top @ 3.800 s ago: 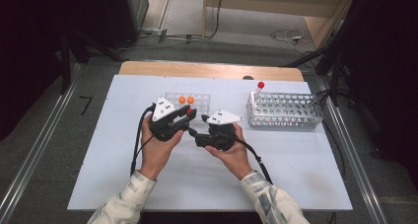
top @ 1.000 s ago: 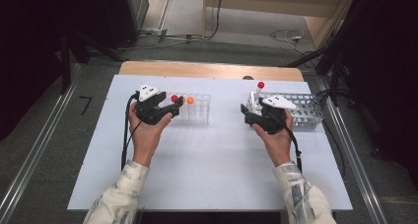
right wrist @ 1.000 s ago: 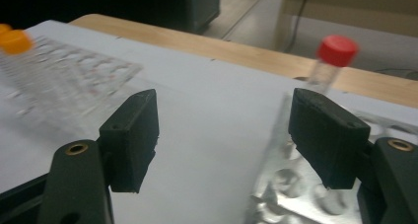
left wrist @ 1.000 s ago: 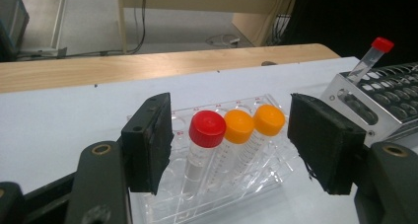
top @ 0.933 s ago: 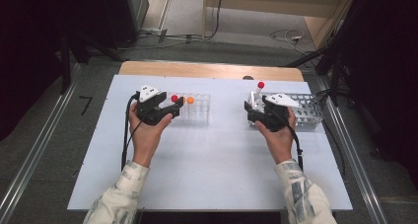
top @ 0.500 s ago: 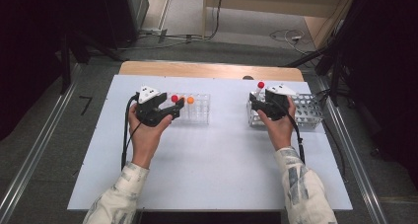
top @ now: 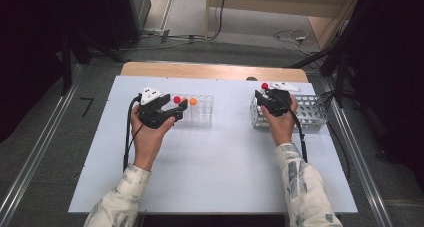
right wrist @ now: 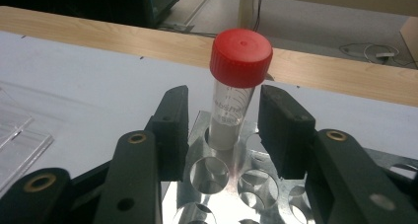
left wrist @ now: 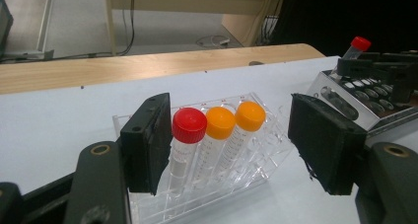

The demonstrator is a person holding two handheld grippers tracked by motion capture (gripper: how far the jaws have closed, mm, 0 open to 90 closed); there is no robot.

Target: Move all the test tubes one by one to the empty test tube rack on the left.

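Note:
A red-capped tube stands upright in the corner hole of a metal rack at the table's right. My right gripper has it between its jaws, which have just been closing. A gap still shows on each side of the tube, so the gripper is open. From above, that gripper sits at the metal rack's far left corner. My left gripper is open around a clear rack holding a red-capped tube and two orange-capped tubes. Its right pad stands well off the rack.
A white table carries both racks, with a wooden strip along its far edge. The metal rack has several unfilled holes. Cables trail from both grippers toward the person. Dark equipment and floor cables lie beyond the table.
My right hand has moved farther from the person and slightly left to the red-capped tube, and its jaws have narrowed around it. The left hand has stayed put at the clear rack.

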